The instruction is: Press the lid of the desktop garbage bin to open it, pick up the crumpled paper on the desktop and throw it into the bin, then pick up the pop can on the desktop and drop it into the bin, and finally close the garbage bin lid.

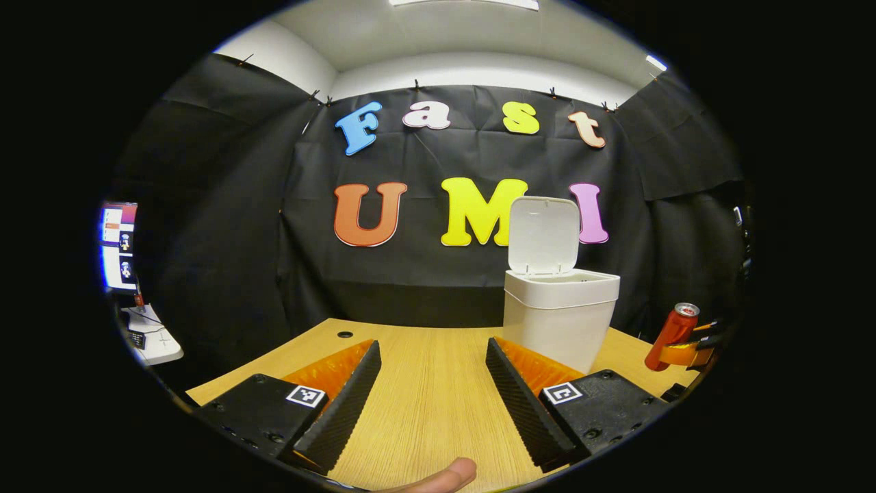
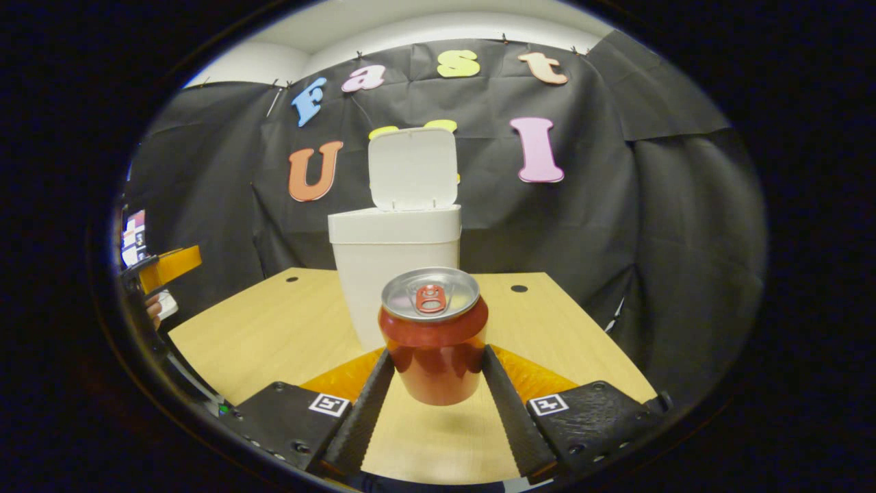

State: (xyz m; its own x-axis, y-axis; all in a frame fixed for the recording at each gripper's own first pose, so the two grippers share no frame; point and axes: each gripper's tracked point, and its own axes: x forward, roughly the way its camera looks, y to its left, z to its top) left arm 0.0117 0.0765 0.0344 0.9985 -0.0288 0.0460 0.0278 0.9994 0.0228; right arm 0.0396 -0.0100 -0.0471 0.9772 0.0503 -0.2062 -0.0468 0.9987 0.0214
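Note:
The white bin [image 1: 558, 322] stands on the wooden table with its lid [image 1: 544, 234] swung upright, just beyond my left gripper's right finger. My left gripper [image 1: 432, 346] hovers low over the table, open, nothing between its fingers. At the far right the red pop can [image 1: 674, 334] is tilted in the right gripper [image 1: 691, 352]. In the right gripper view the can [image 2: 433, 335] sits upright between both fingers of my right gripper [image 2: 436, 355], lifted off the table, directly in front of the bin [image 2: 397, 267] and its raised lid [image 2: 413, 168].
The wooden table [image 2: 274, 329] has small round holes near its far corners and ends at the black cloth wall. A monitor [image 1: 118, 246] and a white side desk [image 1: 154, 339] stand to the left. The left gripper [image 2: 164, 268] and a hand [image 2: 152, 309] show far left.

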